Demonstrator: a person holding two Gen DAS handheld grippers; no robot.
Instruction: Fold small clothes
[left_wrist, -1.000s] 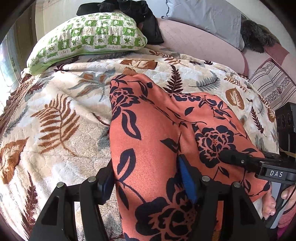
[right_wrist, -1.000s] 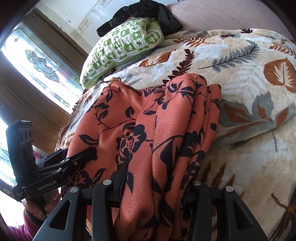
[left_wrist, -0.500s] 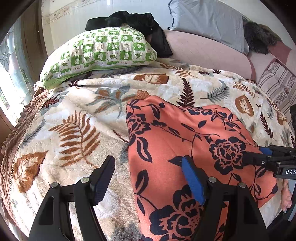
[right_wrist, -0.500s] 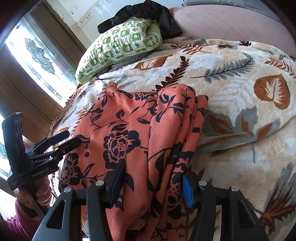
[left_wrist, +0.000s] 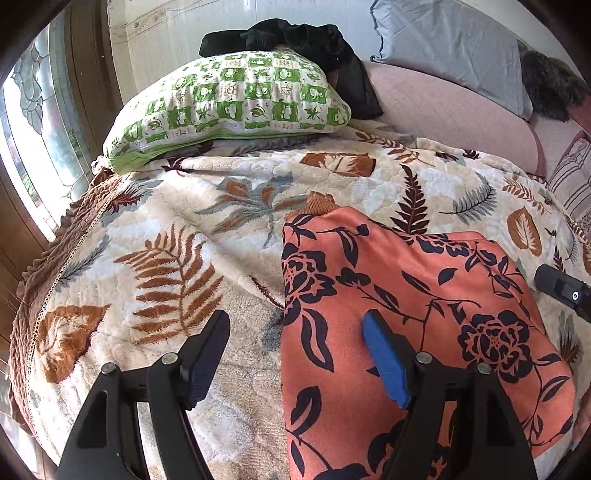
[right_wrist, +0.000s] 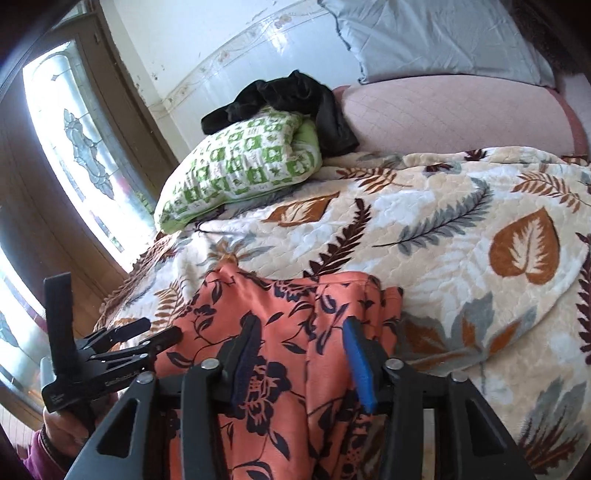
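So the orange floral garment (left_wrist: 406, 317) is lying on the leaf-print blanket (left_wrist: 166, 266), already folded into a tidy rectangle with stacked layers showing along its right edge, and I'd say the fold on this piece is basically done. Closest to the garment's near end, the left gripper (left_wrist: 295, 354) is spread wide and gripping nothing: one finger sits over the blanket just left of the garment, the blue-padded one hangs over the fabric. The right gripper (right_wrist: 301, 354) hovers above the garment's right side; its jaws have just been closing, but there's no cloth pinched between them as far as I can see, just a gap. What's probably left is a final pat-down or moving it aside. Further back from the garment, the green checked pillow (left_wrist: 229, 103) rests at the blanket's far edge, with a crumpled black garment (left_wrist: 295, 40) on top of it that looks unfolded, maybe next in line.
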